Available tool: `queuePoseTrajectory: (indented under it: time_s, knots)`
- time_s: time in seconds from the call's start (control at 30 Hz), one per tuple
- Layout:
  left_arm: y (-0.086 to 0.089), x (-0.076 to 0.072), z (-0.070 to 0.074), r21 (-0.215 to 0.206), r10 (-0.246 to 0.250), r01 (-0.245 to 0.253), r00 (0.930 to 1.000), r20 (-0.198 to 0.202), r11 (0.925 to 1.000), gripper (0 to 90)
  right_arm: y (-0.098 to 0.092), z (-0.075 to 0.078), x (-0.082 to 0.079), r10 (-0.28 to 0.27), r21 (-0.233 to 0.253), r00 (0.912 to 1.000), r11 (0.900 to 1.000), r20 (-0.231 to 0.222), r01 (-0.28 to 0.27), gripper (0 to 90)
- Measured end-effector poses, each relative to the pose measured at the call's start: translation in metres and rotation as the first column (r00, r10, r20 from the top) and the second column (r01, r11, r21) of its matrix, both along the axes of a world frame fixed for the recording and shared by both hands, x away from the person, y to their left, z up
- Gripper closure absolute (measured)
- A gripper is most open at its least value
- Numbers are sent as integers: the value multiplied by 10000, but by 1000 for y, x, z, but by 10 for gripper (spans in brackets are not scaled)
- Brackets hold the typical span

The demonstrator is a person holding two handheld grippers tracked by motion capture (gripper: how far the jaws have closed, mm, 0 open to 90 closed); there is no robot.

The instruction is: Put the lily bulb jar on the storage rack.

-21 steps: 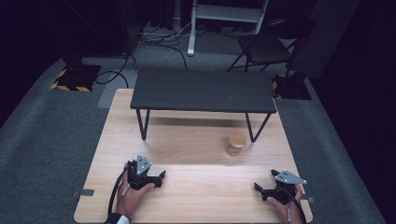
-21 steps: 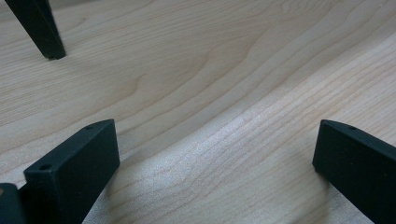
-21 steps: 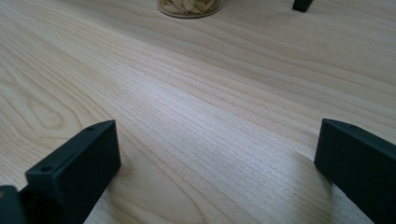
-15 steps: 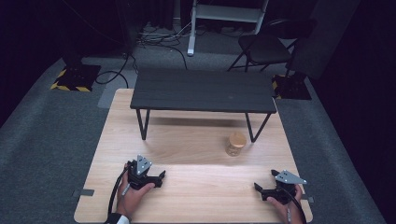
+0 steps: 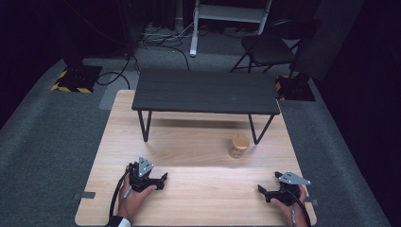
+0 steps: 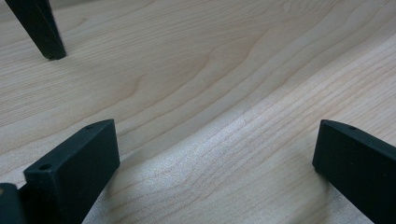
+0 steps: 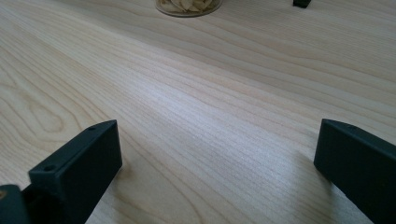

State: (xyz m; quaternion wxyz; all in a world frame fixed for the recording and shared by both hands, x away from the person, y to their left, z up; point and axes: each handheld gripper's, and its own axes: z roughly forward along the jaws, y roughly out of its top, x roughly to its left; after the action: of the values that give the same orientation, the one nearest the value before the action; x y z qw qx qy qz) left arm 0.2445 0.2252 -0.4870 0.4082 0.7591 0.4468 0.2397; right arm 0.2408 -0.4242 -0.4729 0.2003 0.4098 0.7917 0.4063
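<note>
A small glass jar (image 5: 238,145) with a wooden lid stands on the light wooden table (image 5: 198,142), near the right front leg of the black bench. My left gripper (image 5: 163,178) rests low on the table at the front left, held by a hand, jaws wide apart and empty. At the front right my right gripper (image 5: 261,190) also lies on the wood, open with nothing between its jaws. In the left gripper view my left gripper (image 6: 215,154) frames bare wood. The jar's base (image 7: 188,6) sits far ahead of my right gripper (image 7: 217,151) in the right gripper view.
A low black bench (image 5: 205,92) on thin black legs stands across the far half of the table; one leg (image 6: 39,28) rises ahead of the left gripper. Beyond the table are grey carpet, cables, a folding chair (image 5: 269,47) and a white stand (image 5: 231,14).
</note>
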Motion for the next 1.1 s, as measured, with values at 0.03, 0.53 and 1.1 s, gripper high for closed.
queuePoseTrajectory:
  time_s: [0.03, 0.53, 1.1]
  knots:
    - [0, 0, 0, 4, 4, -4, 10000, 1, 10000, 5, 0, 0, 0, 0, 0, 10000, 10000, 0, 0, 3]
    - [0, 1, 0, 15, 5, -5, 10000, 6, 10000, 5, 58, 66, 73, 1884, -849, 9801, 9795, 626, -1829, 10]
    - [0, 1, 0, 13, 25, -25, 10000, 0, 10000, 4, 92, 70, 126, 1532, -686, 9882, 9858, -58, -1532, 35]
